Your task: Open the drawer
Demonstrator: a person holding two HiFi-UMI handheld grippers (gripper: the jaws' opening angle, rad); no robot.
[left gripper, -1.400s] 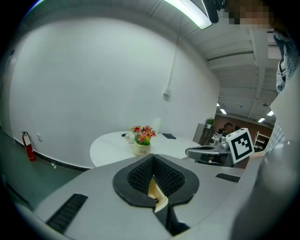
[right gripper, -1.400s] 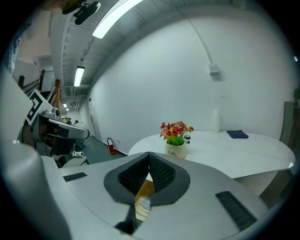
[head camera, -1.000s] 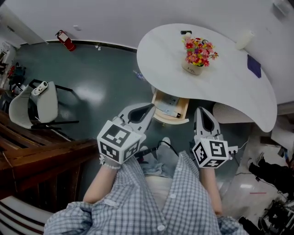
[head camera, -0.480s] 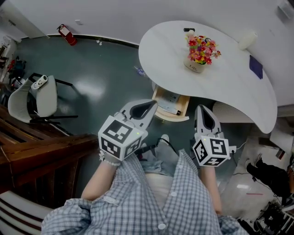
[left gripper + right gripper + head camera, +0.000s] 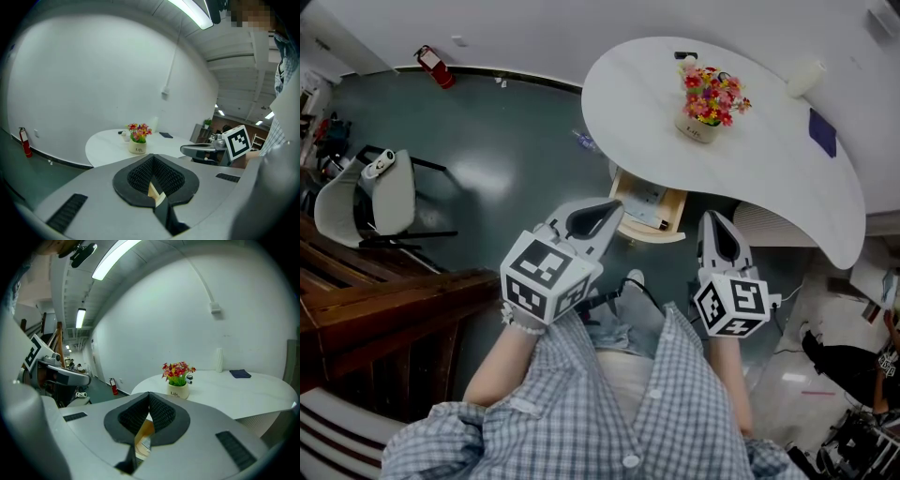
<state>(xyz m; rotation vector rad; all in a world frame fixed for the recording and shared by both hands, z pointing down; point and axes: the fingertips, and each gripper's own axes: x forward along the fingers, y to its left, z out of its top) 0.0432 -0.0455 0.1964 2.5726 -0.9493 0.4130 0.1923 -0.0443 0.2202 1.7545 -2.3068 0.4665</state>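
Note:
A light wooden drawer (image 5: 649,212) stands pulled out from under the white round table (image 5: 769,178), with papers lying in it. My left gripper (image 5: 613,210) is shut on nothing, its tips just short of the drawer's near left corner. My right gripper (image 5: 717,219) is also shut and empty, to the right of the drawer and apart from it. In the left gripper view the left gripper (image 5: 151,160) shows a sliver of the drawer's wood (image 5: 154,191) through its slit. In the right gripper view the right gripper (image 5: 148,397) frames the drawer (image 5: 143,431) the same way.
A pot of flowers (image 5: 710,101), a dark blue cloth (image 5: 821,132) and a white cylinder (image 5: 804,77) are on the table. A white ribbed bin (image 5: 766,229) stands under its right side. A chair (image 5: 380,202) and wooden railing (image 5: 384,305) are at left, a fire extinguisher (image 5: 431,66) by the wall.
Both grippers stay shut and nearly where they were; the left one has crept a little toward the drawer. The drawer is out by the same amount.

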